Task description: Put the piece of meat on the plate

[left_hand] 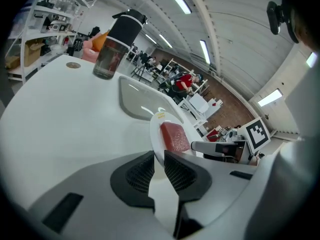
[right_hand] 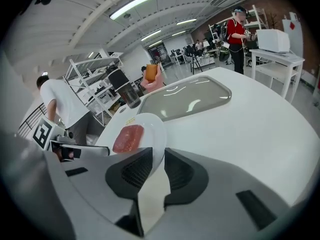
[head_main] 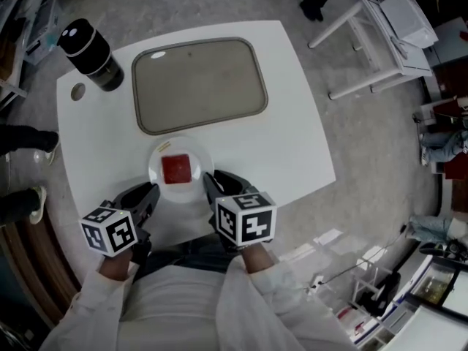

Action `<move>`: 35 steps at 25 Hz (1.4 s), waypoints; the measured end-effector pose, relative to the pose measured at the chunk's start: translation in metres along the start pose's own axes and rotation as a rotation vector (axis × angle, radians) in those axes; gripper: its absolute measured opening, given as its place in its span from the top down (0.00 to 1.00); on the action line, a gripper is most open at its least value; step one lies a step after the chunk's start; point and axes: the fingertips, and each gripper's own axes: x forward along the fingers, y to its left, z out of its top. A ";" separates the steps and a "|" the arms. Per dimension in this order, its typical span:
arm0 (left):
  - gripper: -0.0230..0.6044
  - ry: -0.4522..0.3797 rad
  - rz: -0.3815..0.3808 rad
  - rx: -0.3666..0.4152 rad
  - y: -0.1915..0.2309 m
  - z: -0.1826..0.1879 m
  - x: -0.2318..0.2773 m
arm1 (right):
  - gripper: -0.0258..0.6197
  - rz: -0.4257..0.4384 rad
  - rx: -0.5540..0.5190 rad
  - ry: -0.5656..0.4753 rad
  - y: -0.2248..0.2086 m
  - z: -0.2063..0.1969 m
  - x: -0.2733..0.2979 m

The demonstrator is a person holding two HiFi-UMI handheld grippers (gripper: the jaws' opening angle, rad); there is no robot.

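Observation:
A red square piece of meat (head_main: pixel 176 168) lies in the middle of a small white plate (head_main: pixel 157 165) near the front edge of the white table (head_main: pixel 292 145). My left gripper (head_main: pixel 153 190) is at the plate's left front rim and my right gripper (head_main: pixel 210 180) at its right front rim. In the left gripper view the plate (left_hand: pixel 156 129) runs in between the nearly closed jaws of the gripper (left_hand: pixel 159 164), with the meat (left_hand: pixel 173 137) just beyond. The right gripper (right_hand: pixel 157 159) likewise pinches the plate (right_hand: pixel 150 124), and the meat (right_hand: pixel 129 137) rests on it.
A grey-brown tray (head_main: pixel 199 82) sits behind the plate at the table's centre back. A black and clear bottle (head_main: pixel 91 55) stands at the back left corner, with a small round disc (head_main: pixel 77 91) beside it. A white rack (head_main: pixel 380 35) stands on the floor to the right.

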 end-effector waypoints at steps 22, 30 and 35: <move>0.86 -0.074 0.056 0.041 0.009 0.138 0.113 | 0.83 0.059 0.000 0.011 -0.088 0.136 0.072; 0.86 -0.091 0.076 0.024 0.021 0.164 0.143 | 0.83 0.066 0.004 0.017 -0.108 0.163 0.097; 0.86 -0.096 0.085 0.015 0.025 0.175 0.155 | 0.83 0.070 0.001 0.011 -0.117 0.176 0.109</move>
